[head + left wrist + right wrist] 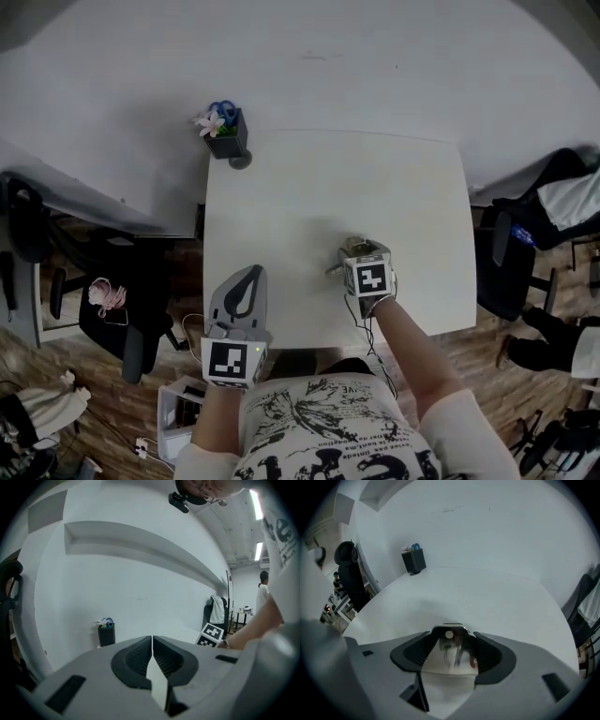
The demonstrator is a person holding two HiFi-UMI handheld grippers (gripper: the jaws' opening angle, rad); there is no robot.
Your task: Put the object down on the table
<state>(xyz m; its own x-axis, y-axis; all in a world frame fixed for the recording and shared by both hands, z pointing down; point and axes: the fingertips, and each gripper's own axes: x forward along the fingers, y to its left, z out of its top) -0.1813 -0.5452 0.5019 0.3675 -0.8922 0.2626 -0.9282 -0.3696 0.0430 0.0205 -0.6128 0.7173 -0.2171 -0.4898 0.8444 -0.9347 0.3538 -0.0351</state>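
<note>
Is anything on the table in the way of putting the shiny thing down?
Nothing visible is. The right gripper holds the shiny metal object over the white table, and the surface around it is bare. The only other thing, a black pen holder, stands away at the far left corner.

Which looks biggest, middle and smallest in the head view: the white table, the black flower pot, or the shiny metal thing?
1. The white table, by far.
2-3. The black pot and the shiny metal thing look about equal. The right gripper covers part of the shiny one, so no ranking.
</note>
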